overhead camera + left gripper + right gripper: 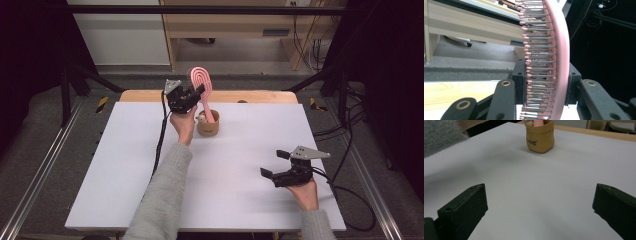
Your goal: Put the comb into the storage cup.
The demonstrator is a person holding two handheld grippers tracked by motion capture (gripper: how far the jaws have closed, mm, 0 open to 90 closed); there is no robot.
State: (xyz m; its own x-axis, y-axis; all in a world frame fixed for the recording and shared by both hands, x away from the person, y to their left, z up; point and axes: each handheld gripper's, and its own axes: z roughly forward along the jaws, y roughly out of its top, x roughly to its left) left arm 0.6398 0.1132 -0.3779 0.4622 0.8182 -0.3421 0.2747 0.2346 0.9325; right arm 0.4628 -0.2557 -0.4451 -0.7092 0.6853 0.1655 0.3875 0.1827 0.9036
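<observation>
The left gripper (546,82) view shows jaws pinching the pink hairbrush (549,50); the right gripper (539,212) view shows spread jaws.

right gripper (540,212): two black blocky jaws rise from the bottom corners of the frame, standing wide apart, bare table between them
surface: flat white tabletop (536,187), takes up most of the frame
far edge: light wooden strip (599,135) along the upper right
container: small tan pouch-like cup with dark lettering (540,138), upright at top centre, well apart from the jaws
contents: pink handle (538,122) sticking out of the cup, cut off by the frame top
upper left: fuzzy grey knit sleeve (441,135)
</observation>
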